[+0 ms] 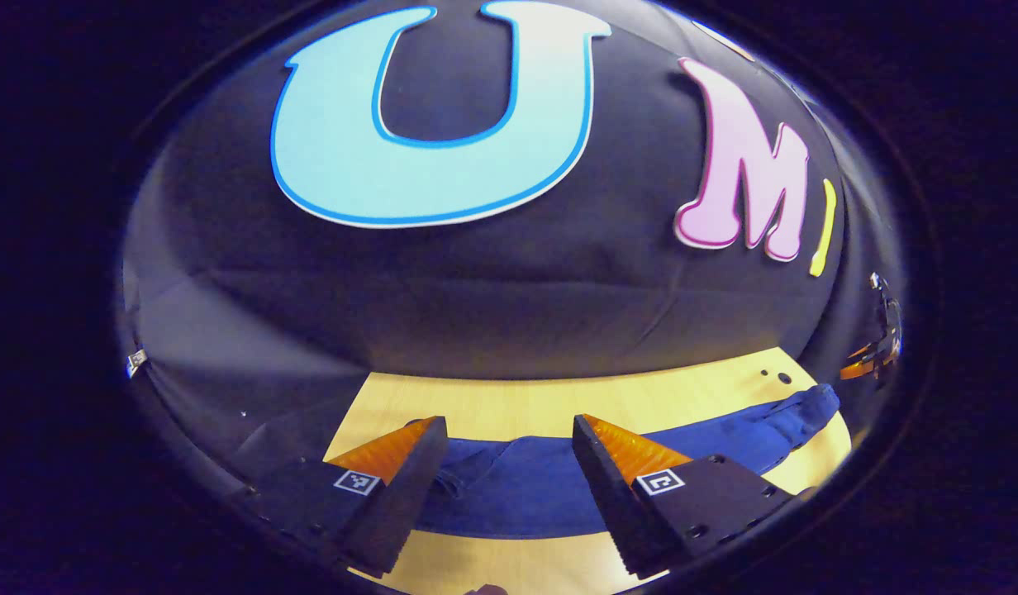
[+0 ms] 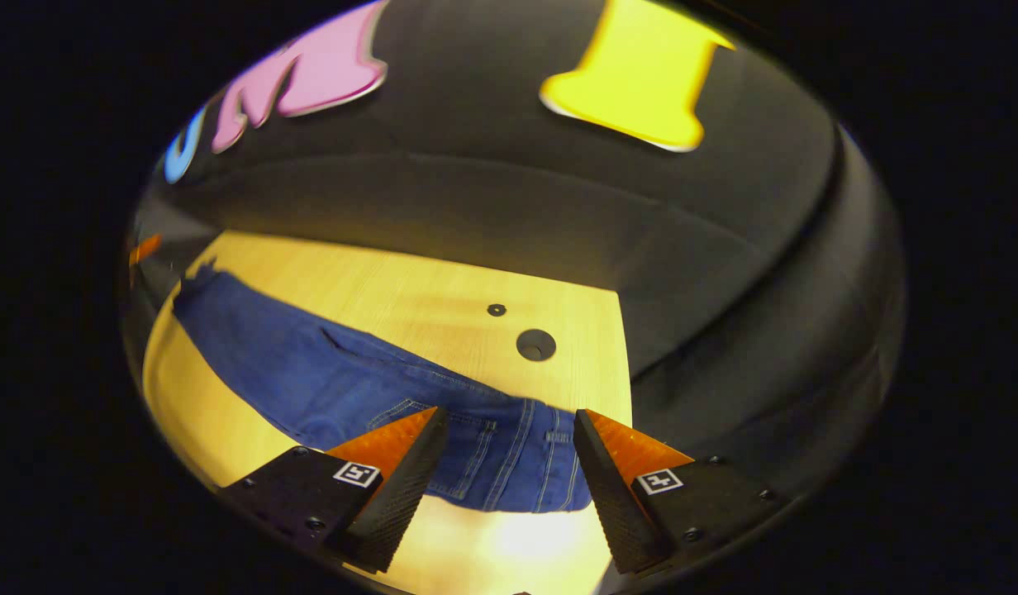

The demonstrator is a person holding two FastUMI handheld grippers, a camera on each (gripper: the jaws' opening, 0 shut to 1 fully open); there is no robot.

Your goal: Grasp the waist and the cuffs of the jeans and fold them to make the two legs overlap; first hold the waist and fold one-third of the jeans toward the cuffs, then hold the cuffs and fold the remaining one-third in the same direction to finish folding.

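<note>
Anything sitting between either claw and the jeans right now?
Nothing visible. The jeans lie flat on the wooden table. The right claw hangs open over the waist end, the left claw open over the leg end. Only two holes mark the tabletop beyond.

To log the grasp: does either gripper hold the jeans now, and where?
Nothing is held. The left gripper and the right gripper are both open above the jeans.

Blue denim jeans (image 2: 344, 384), matt with stitched seams, are spread on a smooth light wood-grain tabletop (image 2: 443, 289) before matt black cloth (image 1: 492, 289)
</note>
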